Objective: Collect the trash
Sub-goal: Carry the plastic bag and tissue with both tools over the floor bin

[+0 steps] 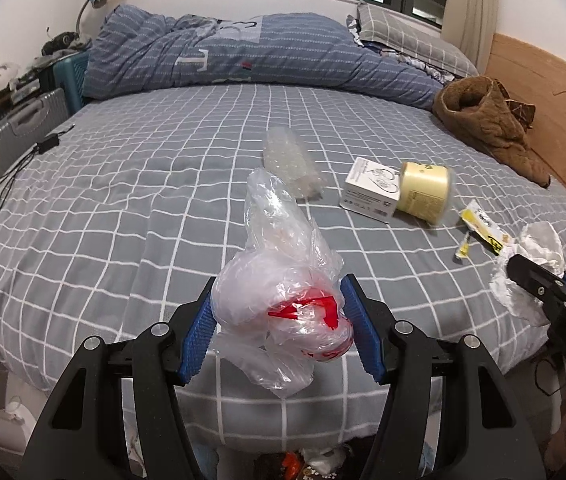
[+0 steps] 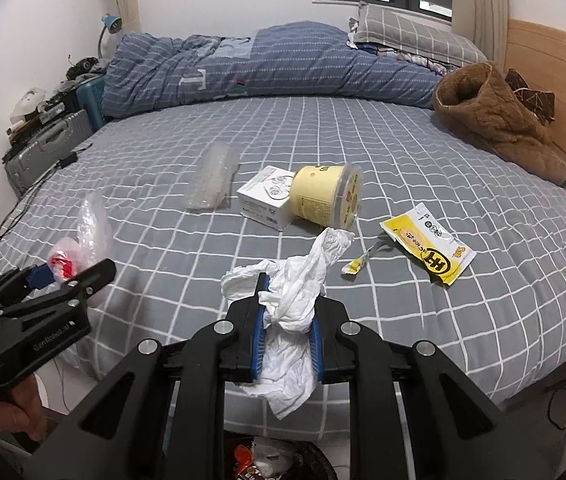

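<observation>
Trash is clamped in both tools above the bed's (image 2: 403,152) near edge: left hand-held gripper (image 1: 279,328) grasps a clear plastic bag (image 1: 283,280), right hand-held gripper (image 2: 287,328) grips crumpled white tissue (image 2: 295,292).

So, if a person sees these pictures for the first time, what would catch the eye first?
Probably the two loaded grippers at the near edge of the bed: the left gripper is shut on a clear plastic bag with red print, and the right gripper is shut on crumpled white paper. Next comes the litter mid-bed: a yellow tub on its side against a white box, and a yellow wrapper to their right.
</observation>
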The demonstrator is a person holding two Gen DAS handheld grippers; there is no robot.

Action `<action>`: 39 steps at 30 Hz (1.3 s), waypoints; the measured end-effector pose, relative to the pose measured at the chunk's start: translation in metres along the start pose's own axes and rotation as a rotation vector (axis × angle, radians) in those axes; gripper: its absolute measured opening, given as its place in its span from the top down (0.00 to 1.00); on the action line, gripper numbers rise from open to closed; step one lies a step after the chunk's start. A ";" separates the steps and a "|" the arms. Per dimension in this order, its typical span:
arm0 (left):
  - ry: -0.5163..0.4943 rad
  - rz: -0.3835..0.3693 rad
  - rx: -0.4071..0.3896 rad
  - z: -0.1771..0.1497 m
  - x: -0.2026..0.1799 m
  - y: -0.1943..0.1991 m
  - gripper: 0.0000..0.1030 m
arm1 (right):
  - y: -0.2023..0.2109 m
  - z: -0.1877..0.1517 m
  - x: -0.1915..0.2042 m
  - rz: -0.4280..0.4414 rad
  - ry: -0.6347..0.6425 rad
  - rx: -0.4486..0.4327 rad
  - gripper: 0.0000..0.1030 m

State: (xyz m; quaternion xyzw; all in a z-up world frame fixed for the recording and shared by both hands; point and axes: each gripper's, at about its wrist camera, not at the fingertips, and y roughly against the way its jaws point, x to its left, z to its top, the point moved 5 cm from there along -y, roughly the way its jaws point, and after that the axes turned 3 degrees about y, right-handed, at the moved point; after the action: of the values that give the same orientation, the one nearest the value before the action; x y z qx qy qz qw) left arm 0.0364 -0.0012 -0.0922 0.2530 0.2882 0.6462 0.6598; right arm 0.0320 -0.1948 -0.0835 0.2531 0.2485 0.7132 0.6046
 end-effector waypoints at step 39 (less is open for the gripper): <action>-0.010 -0.048 0.060 -0.090 -0.015 0.098 0.42 | 0.081 -0.075 0.032 0.022 0.044 0.038 0.83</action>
State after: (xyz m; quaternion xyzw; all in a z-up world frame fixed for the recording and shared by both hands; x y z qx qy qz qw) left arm -0.0966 -0.0156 -0.0852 0.2688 0.3101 0.6199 0.6688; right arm -0.0815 -0.1788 -0.0841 0.2517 0.2725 0.7203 0.5861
